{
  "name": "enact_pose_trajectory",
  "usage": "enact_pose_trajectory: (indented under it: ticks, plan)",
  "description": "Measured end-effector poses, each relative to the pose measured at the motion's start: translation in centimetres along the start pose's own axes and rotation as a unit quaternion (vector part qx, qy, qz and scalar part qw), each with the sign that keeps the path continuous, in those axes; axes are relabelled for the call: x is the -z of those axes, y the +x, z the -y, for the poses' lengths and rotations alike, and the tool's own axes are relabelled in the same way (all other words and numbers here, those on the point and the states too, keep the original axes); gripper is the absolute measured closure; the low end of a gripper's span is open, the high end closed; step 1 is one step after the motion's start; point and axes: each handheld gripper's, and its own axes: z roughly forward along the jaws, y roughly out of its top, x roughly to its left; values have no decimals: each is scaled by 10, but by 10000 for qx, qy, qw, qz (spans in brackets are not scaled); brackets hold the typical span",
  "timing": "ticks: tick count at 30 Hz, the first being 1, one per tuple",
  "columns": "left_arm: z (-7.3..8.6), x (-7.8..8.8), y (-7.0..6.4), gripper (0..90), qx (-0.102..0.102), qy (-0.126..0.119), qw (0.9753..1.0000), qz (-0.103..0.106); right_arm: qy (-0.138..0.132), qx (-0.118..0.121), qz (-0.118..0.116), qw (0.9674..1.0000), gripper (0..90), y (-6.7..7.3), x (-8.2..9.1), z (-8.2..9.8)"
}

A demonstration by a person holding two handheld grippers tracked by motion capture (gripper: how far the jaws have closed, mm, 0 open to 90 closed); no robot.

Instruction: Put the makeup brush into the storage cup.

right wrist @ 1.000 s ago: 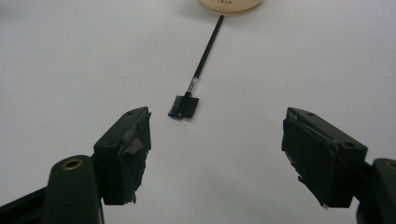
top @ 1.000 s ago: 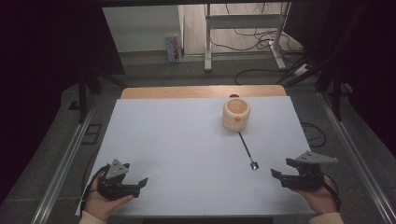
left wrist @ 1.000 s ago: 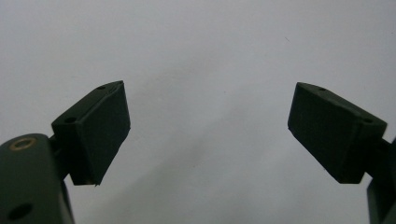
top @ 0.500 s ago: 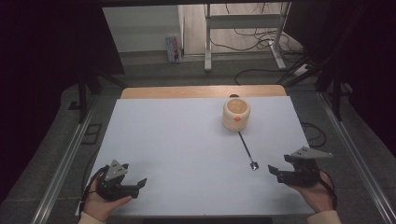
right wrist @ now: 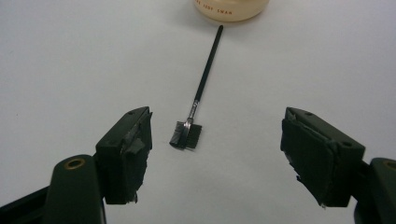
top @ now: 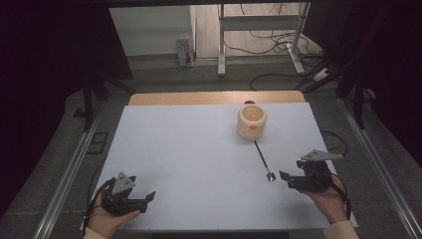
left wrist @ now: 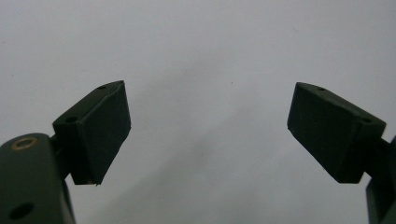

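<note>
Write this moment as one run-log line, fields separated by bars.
right gripper: open, facing brush | left gripper: open, idle | cup: upright

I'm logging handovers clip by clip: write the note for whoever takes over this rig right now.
Left claw: open, holding nothing, low at the near left of the white table.
Right claw: open, holding nothing, pointed at the small brush, short of its head.
Brush lies flat, handle tip toward the cream cup, which stands upright at the far right.
Done: nothing gripped yet.
Left: probably close on the brush and lift it.
</note>
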Motion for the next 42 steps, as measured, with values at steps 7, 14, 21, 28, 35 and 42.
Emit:
enact_pose_trajectory:
  ticks: [7, 14, 21, 28, 35, 42]
  plan:
    - [0, -1, 0, 140, 6, 23, 10000, -12, 49, 13, 3, 10000, 260, 2, -3, -5]
    - [1, -1, 0, 138, 5, 50, 10000, -18, 32, 31, -10, 10000, 260, 5, -6, -14]
    - [1, -1, 1, 137, 14, 50, 10000, -37, 22, 151, -10, 9999, 269, 12, -8, -24]
    - [2, 0, 1, 138, -4, 58, 10000, -42, 115, 282, -7, 9995, 289, 18, -13, -31]
    - [2, -1, 1, 138, -34, 89, 9999, -60, 343, 255, -18, 9991, 290, 18, -23, -35]
    - [2, -2, 1, 137, -56, 125, 9999, -83, 463, 162, 56, 9988, 280, 17, -33, -38]
